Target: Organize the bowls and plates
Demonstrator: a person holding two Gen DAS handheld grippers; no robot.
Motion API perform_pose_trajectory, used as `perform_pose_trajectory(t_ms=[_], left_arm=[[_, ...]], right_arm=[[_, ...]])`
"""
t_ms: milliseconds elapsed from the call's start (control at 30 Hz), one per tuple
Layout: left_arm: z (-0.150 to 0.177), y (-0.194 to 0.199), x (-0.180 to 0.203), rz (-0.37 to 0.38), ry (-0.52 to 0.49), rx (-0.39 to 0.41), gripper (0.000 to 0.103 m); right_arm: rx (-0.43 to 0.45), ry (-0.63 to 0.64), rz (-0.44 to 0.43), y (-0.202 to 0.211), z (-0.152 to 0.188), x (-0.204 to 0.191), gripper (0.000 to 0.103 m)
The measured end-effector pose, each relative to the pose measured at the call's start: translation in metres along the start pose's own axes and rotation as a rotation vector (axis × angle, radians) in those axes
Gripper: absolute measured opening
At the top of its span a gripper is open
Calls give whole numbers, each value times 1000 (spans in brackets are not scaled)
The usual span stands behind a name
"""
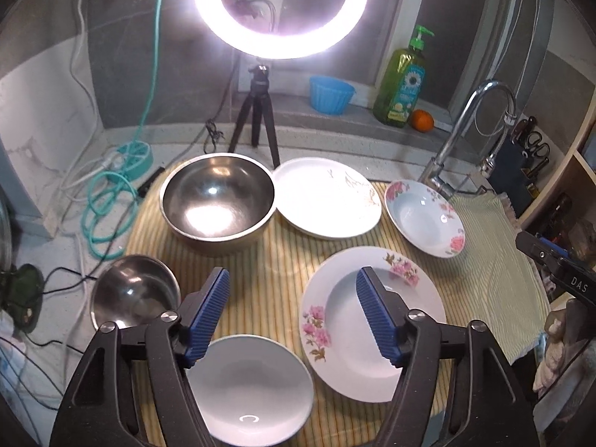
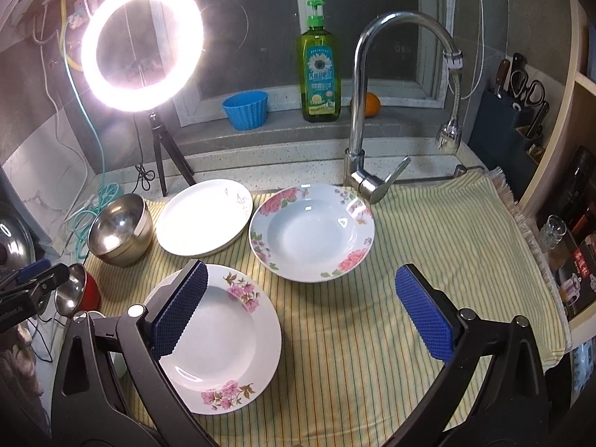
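Note:
On the striped cloth (image 1: 268, 260) lie a large steel bowl (image 1: 218, 203), a plain white plate (image 1: 327, 197), a deep rose-patterned plate (image 1: 424, 216), a pink-flowered plate (image 1: 372, 320), a white bowl (image 1: 249, 387) and a small steel bowl (image 1: 134, 294). My left gripper (image 1: 292, 279) is open and empty above the cloth, between the small steel bowl and the flowered plate. My right gripper (image 2: 298, 279) is open and empty, over the cloth between the flowered plate (image 2: 223, 339) and the rose plate (image 2: 311, 232). The white plate (image 2: 203, 219) and large steel bowl (image 2: 121, 229) lie farther left.
A ring light on a tripod (image 2: 141, 41) stands at the back. A tap (image 2: 365, 111) rises behind the rose plate. A soap bottle (image 2: 320, 70), blue cup (image 2: 246, 108) and orange (image 2: 370, 104) sit on the sill. A knife block (image 2: 521, 111) stands right. Cables (image 1: 108, 201) lie left.

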State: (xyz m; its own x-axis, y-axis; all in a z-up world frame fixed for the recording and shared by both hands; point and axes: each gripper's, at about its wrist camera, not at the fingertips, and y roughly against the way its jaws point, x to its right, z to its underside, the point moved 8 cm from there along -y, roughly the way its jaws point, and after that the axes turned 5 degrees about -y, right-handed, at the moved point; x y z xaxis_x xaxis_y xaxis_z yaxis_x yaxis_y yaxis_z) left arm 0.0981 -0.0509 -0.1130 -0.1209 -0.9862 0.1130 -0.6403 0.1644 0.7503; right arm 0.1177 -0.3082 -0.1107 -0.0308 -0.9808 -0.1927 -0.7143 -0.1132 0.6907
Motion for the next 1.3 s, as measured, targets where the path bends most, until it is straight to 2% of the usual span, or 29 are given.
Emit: perform_pose_trajectory(t_ms=[67, 233, 400, 600, 700, 767, 867, 1000, 1300], left_arm=[[4, -7, 4, 26, -2, -28, 61], [15, -29, 14, 117, 10, -117, 52], [24, -52, 21, 192, -1, -222, 45], [27, -81, 17, 238, 30, -322, 37], [29, -93, 14, 254, 52, -364, 35], [30, -100, 11, 256, 61, -387, 31], [32, -108, 8, 270, 77, -416, 29], [33, -115, 7, 270, 79, -434, 29], [37, -123, 0, 264, 89, -459, 26]], right_arm=[[-35, -13, -17, -7, 6, 3, 90], [-123, -40, -59, -27, 25, 10, 75], [-242, -94, -128, -49, 51, 17, 50], [-339, -179, -205, -68, 73, 19, 46], [-370, -199, -224, -75, 79, 18, 35], [-386, -203, -235, -80, 82, 15, 32], [-410, -217, -250, -87, 86, 14, 29], [-452, -251, -281, -98, 91, 11, 24], [-510, -286, -312, -112, 100, 8, 22]])
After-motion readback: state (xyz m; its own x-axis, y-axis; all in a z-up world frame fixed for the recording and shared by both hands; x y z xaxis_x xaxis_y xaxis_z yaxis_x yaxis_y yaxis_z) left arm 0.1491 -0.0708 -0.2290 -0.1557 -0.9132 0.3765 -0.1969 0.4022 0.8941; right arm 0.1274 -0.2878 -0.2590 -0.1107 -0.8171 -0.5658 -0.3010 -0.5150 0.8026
